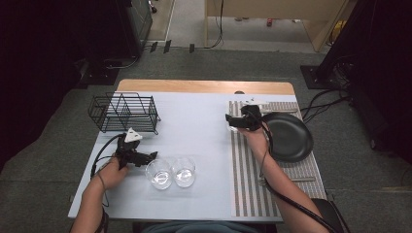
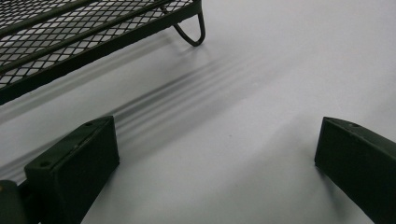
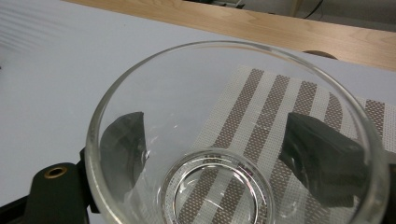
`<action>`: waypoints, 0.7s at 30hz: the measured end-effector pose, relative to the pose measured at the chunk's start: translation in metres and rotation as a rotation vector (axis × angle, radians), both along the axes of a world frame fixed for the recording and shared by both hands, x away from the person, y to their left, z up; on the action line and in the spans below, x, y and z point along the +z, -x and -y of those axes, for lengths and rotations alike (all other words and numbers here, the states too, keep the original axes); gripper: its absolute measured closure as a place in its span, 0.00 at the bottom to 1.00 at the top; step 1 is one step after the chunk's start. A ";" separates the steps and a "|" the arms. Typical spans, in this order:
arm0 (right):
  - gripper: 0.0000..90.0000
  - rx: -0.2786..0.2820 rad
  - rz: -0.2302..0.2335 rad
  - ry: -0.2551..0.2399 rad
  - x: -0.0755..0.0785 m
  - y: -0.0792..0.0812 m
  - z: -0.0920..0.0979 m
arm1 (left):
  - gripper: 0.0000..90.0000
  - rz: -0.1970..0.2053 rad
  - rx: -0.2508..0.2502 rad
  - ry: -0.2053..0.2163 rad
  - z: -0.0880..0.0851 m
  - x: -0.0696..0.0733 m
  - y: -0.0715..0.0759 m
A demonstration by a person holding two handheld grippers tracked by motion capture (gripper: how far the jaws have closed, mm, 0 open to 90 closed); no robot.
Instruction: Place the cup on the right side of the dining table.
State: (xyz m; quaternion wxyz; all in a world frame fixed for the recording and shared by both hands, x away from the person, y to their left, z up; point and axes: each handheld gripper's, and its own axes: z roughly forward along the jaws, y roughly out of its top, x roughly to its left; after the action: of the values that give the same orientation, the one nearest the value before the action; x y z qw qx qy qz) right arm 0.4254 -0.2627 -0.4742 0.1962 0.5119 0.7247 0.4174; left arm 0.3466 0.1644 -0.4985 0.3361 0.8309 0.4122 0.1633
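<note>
Gripping a clear glass (image 3: 233, 140) by its sides, the right hand-held gripper (image 1: 239, 121) holds it over the near-left corner of the striped placemat (image 1: 250, 184), just beside the black plate (image 1: 291, 138). Smooth, curved walls offer the pads little purchase, so a loosened squeeze or a tilt would likely let the glass slip and strike the counter (image 1: 199, 126) or the plate. The left hand-held gripper (image 1: 145, 158), jaws spread and empty, rests beside two more glasses (image 1: 171, 172) near the wire rack (image 1: 124, 112); a careless sweep could topple them.

Black left gripper (image 1: 154, 156) with grey three-cornered plate, trailing black cable, bare forearms.
</note>
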 end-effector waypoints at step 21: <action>0.22 -0.052 0.006 0.037 -0.003 0.001 -0.002 | 0.00 0.000 0.000 0.000 0.000 0.000 0.000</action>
State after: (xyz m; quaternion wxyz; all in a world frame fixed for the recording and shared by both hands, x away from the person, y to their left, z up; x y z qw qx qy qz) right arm 0.4248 -0.2607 -0.4773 0.2186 0.5255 0.7183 0.4001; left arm 0.3466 0.1643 -0.4985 0.3360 0.8310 0.4121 0.1635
